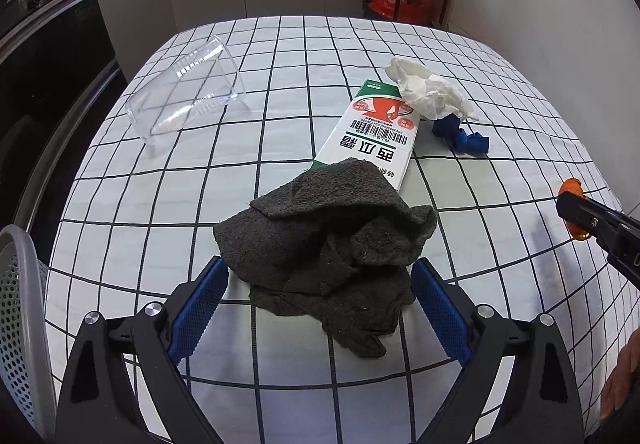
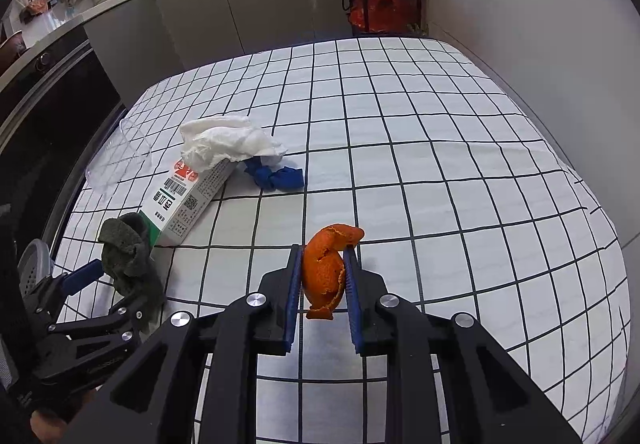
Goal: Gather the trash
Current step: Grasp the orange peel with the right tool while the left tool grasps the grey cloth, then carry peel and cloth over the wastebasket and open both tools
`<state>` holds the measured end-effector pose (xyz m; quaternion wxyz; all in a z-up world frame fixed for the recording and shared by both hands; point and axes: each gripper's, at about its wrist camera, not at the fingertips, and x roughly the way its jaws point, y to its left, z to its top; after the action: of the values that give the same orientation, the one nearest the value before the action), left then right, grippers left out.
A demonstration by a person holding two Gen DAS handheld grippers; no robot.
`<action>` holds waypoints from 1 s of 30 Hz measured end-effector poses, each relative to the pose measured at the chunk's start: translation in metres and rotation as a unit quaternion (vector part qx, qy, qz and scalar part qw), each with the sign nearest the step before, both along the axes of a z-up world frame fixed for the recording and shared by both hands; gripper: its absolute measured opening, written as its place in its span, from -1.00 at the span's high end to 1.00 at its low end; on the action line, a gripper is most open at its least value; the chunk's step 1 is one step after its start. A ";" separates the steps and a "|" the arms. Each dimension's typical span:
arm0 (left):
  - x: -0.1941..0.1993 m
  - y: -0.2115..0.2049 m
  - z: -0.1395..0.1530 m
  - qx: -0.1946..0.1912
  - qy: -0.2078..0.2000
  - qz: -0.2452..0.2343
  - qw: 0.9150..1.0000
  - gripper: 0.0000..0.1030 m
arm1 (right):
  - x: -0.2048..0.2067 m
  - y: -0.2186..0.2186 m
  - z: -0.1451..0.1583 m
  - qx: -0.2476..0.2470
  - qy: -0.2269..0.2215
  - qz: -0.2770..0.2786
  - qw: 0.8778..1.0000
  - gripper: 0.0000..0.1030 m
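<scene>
On checked tablecloth (image 1: 120, 212) | crumpled dark-grey terry cloth (image 1: 328, 244) between spread left gripper (image 1: 320, 276) fingers | right gripper (image 2: 323, 258) clamping curled orange peel (image 2: 326, 268)

Left hand-held gripper (image 1: 320, 276) spread, right (image 2: 323, 256) clamped.

Half-buried under grey rag (image 1: 324, 244) — near end of green-and-white carton (image 1: 370, 132); clipped by lower-left frame edge — perforated basket (image 1: 20, 308); carton print too small to read.

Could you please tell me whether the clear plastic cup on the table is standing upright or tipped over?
Tipped over: the clear plastic cup lies on its side on the checked tablecloth, its mouth facing sideways.
</scene>
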<state>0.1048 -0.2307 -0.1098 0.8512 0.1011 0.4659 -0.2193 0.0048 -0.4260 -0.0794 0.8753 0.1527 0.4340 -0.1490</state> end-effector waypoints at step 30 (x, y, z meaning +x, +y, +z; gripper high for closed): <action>-0.030 0.109 0.074 -0.057 -0.084 0.040 0.994 0.47 | 0.003 0.092 0.033 0.003 -0.053 0.072 0.996 0.61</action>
<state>0.0748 -0.1219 -0.0361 0.8998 0.0516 0.3836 -0.2016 0.0075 -0.3337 -0.0465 0.9049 0.1312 0.3977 -0.0760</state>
